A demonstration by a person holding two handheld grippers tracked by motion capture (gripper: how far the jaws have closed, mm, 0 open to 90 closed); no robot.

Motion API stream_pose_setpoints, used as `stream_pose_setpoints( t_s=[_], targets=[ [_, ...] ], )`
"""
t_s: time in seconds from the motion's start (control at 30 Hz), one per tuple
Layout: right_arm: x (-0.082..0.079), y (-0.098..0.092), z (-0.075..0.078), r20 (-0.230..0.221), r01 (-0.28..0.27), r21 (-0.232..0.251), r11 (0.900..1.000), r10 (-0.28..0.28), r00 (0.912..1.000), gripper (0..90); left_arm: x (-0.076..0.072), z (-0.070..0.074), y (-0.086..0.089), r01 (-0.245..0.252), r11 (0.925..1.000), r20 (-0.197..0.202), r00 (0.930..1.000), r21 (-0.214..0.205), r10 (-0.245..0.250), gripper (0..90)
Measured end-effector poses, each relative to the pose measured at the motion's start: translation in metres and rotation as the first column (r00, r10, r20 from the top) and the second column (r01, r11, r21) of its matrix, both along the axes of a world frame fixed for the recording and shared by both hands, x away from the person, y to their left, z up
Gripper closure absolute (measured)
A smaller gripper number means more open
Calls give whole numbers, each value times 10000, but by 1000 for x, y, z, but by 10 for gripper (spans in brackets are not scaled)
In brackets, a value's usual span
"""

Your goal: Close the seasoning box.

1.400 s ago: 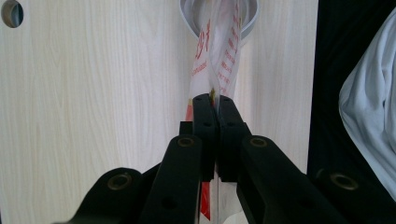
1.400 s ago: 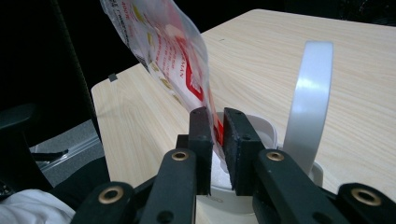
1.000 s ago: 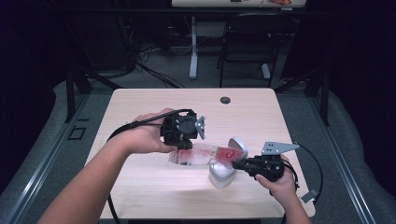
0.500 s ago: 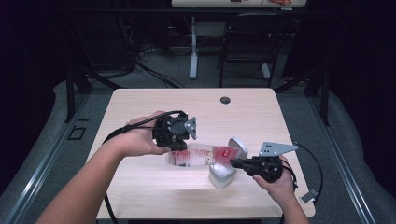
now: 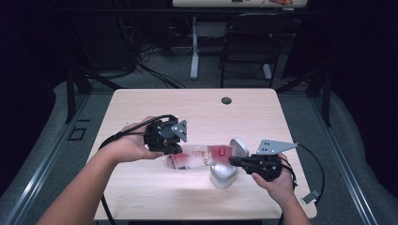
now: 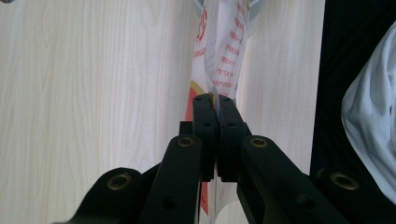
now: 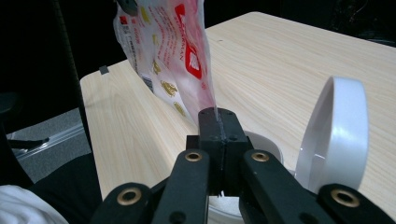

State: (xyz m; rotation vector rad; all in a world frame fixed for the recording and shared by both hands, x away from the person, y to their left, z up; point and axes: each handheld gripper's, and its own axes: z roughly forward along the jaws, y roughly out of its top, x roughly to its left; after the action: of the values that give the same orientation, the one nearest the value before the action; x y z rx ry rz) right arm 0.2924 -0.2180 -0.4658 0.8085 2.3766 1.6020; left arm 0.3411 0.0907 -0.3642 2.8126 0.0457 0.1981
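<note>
One clear plastic bag with red print [image 5: 199, 157], stretched between the two claws above the table [image 5: 141, 197]. Left gripper [image 5: 174, 151] clamped tight on one end; the sheet runs straight out past its jaw tips. Right gripper [image 5: 233, 161] has just been closing and now pinches the other end. One white container [image 5: 222, 176] sits directly under the right jaws, its round lid [image 5: 238, 146] hinged up just beside them. One black grommet [image 5: 226, 100] sits well beyond both claws.
</note>
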Motion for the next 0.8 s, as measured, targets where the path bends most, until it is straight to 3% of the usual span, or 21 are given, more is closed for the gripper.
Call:
stream_pose_setpoints(
  t_s=[0.4,0.8],
  targets=[
    [3,11,11,156,-278,-159,9995,281,9995,900,2,-21,16,-453,9984,-189,9988,-327,447,877],
    [7,20,22,270,-420,-410,9983,431,9987,900,2,-32,26,-670,9966,-214,9976,-484,661,886]
  ],
)
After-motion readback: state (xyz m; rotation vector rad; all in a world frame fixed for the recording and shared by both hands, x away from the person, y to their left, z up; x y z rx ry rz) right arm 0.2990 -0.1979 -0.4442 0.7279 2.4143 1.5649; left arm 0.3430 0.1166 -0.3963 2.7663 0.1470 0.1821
